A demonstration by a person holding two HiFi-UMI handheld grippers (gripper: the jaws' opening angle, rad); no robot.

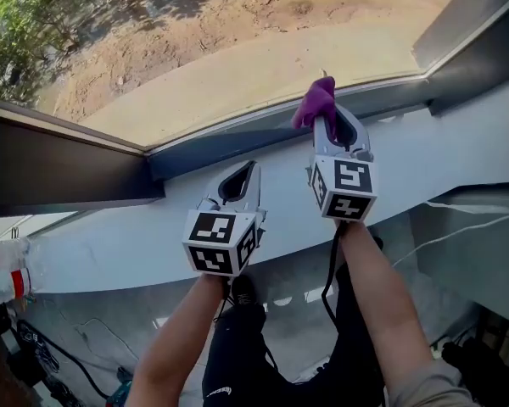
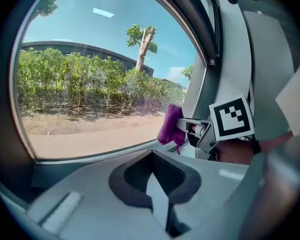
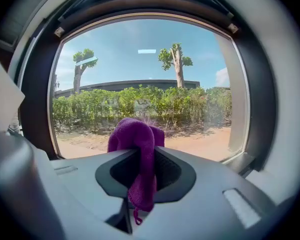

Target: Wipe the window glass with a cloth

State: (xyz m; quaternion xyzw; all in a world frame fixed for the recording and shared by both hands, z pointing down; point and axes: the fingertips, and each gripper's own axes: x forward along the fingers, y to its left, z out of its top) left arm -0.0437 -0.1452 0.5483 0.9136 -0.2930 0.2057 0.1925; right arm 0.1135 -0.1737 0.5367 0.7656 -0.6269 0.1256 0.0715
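The window glass (image 1: 237, 41) fills the top of the head view, with sandy ground and bushes outside. My right gripper (image 1: 327, 115) is shut on a purple cloth (image 1: 316, 102), whose bunched end sits at the pane's bottom edge, right of centre. In the right gripper view the cloth (image 3: 137, 149) bulges out past the jaws and faces the glass (image 3: 150, 74). My left gripper (image 1: 251, 166) hovers lower and to the left over the white sill (image 1: 110, 244), shut with nothing in it. The left gripper view shows the cloth (image 2: 170, 125) and the right gripper (image 2: 182, 129) to its right.
A dark window frame (image 1: 59, 168) runs along the left and bottom of the pane. A plastic bottle (image 1: 4, 270) lies at the sill's left end. Cables (image 1: 51, 354) trail on the floor below, and a white cord (image 1: 458, 227) crosses the right wall.
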